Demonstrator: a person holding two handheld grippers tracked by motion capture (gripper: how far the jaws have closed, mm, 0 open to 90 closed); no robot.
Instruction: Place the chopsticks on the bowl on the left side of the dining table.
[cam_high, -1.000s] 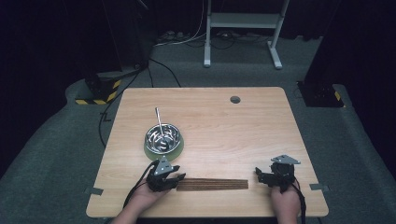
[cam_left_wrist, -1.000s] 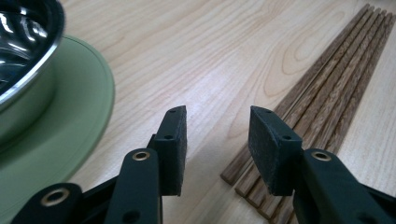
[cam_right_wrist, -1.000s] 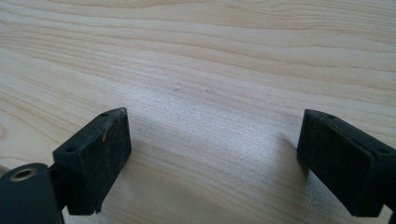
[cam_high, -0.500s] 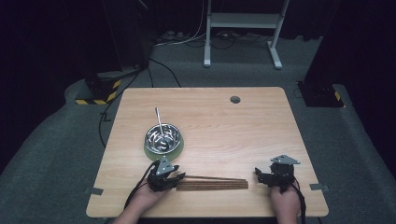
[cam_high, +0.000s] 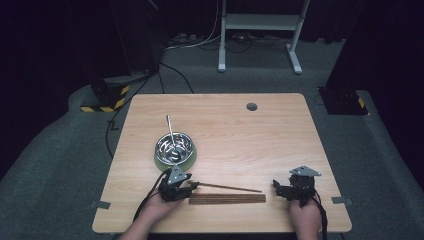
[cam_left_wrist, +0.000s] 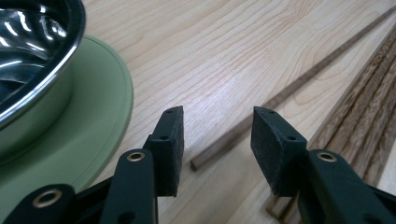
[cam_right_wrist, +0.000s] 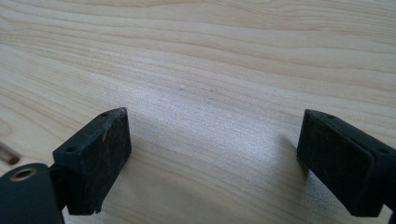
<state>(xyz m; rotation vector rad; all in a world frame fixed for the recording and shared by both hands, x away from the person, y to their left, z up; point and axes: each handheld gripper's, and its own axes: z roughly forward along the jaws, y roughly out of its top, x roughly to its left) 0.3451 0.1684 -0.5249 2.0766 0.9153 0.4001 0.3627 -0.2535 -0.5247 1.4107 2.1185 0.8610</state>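
Light wood-grain worktop (cam_high: 280, 145), rectangular with rounded corners, a round grey grommet (cam_high: 251, 106) near the far edge. Left gripper (cam_high: 192, 186) sits at the near left; its black, matte, blocky fingers (cam_left_wrist: 170, 144) are released, spread apart with the near end of a single thin wooden stick (cam_high: 227, 187) lying on the worktop between them, not clamped. The stick (cam_left_wrist: 285, 93) is slim, brown, square-ended, and runs off at a slight angle from the bundle of dark wooden sticks (cam_high: 227, 199), which lies flat, tight and parallel just beside it near the front edge. In the left gripper view the bundle (cam_left_wrist: 369, 116) shows a striped brown grain. Shiny steel bowl (cam_high: 173, 146), round, reflective, sits on a flat matte green saucer (cam_left_wrist: 93, 135); a thin metal rod (cam_high: 170, 129) leans out of the bowl. Right gripper (cam_high: 276, 189) rests at the near right, well apart from the bundle's end, fingers (cam_right_wrist: 95, 154) released wide over bare worktop, pads rough and scuffed.

Against the earlier frames: one stick now lies separated and angled out from the bundle; a second ago all sticks lay together. Bowl and right gripper unchanged.
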